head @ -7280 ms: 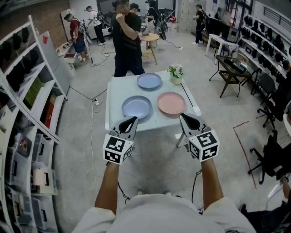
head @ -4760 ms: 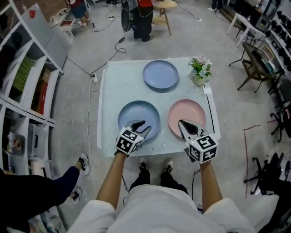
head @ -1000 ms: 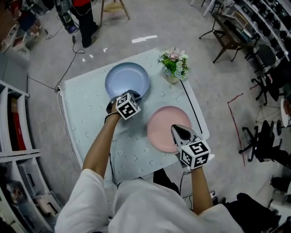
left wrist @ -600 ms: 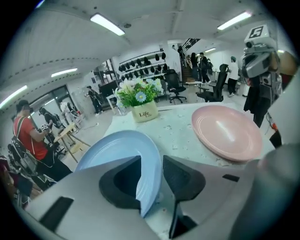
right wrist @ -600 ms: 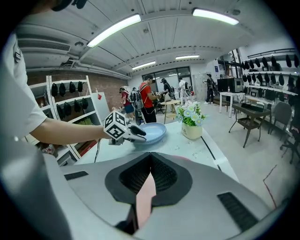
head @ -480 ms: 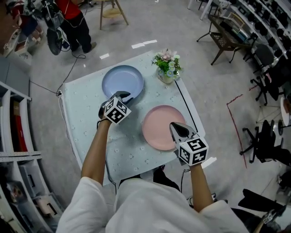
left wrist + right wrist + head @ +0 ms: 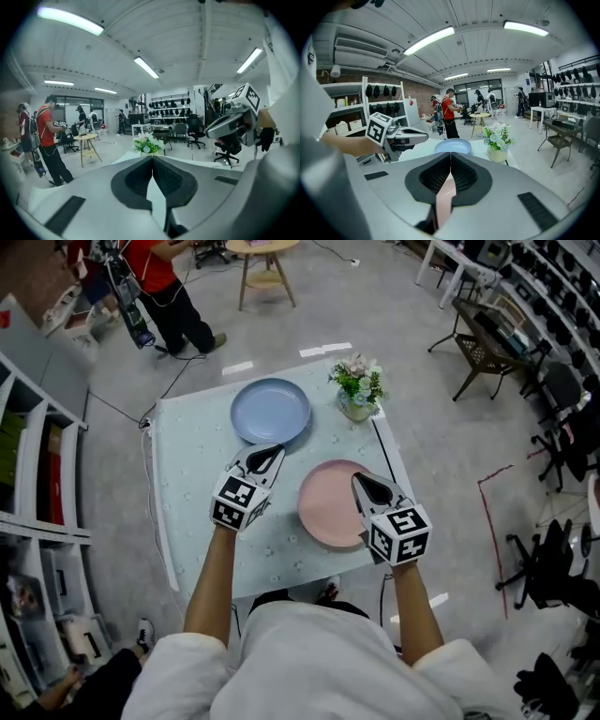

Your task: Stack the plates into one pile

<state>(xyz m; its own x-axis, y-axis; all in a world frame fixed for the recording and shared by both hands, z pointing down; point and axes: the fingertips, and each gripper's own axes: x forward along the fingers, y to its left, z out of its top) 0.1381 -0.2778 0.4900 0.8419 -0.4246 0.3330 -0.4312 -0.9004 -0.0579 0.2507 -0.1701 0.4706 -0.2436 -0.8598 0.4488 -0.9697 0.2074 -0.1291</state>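
A blue plate [image 7: 271, 412] lies at the back of the table, and only one blue round shows. A pink plate [image 7: 336, 503] lies at the front right. My left gripper [image 7: 272, 452] hovers just in front of the blue plate, shut, with nothing between its jaws [image 7: 152, 157]. My right gripper [image 7: 361, 479] is shut over the pink plate's right part; pink shows below its closed tips [image 7: 450, 153], and no grip on the plate is visible. The blue plate [image 7: 453, 146] lies ahead in the right gripper view, with the left gripper [image 7: 401, 136] to its left.
The table [image 7: 187, 484] has a pale cloth. A pot of flowers [image 7: 357, 390] stands at its back right corner, right of the blue plate. People and a small wooden table [image 7: 264, 259] are beyond; shelves [image 7: 37, 474] line the left side.
My left gripper has drawn back from the blue plate toward me, and its jaws have opened and then shut. The right gripper stays over the pink plate.
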